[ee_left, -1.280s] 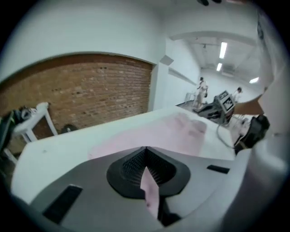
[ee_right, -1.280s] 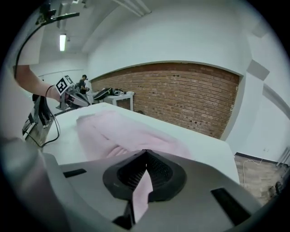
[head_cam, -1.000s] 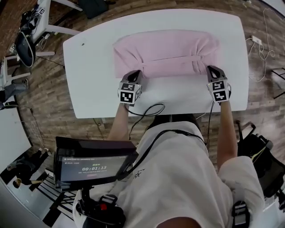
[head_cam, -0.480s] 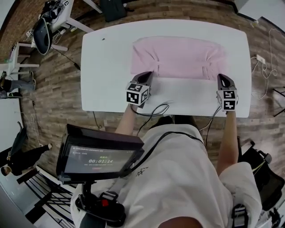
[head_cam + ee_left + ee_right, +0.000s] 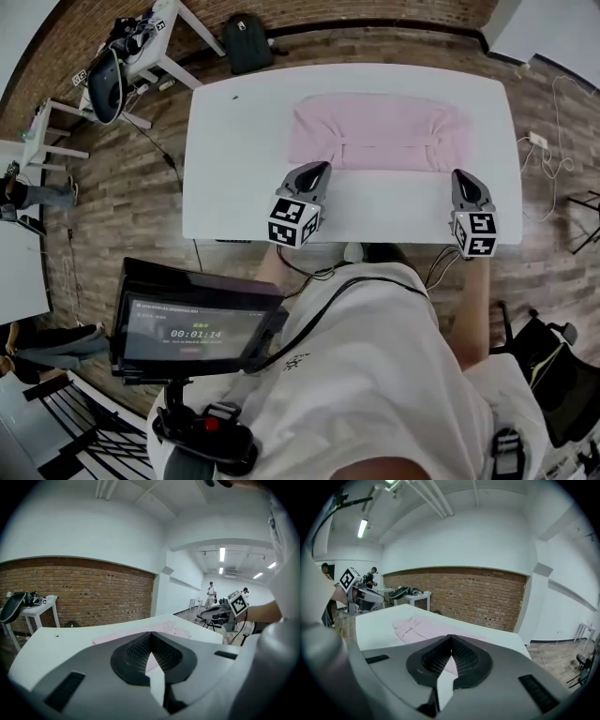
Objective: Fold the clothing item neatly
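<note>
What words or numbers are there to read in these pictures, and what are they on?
"00:01:14": on the black tablet screen.
Smaller lines on that screen: too blurred to read.
Small print on the white shirt: too small to read.
Black-and-white square markers: patterns, not words.

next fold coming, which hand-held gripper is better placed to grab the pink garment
Left, probably: left hand-held gripper hangs at the pink garment's near edge; right hand-held gripper sits at its corner.

The garment [image 5: 380,131] lies on the table's [image 5: 234,169] far half, with the left gripper [image 5: 322,166] and right gripper [image 5: 459,174] nearer.
</note>
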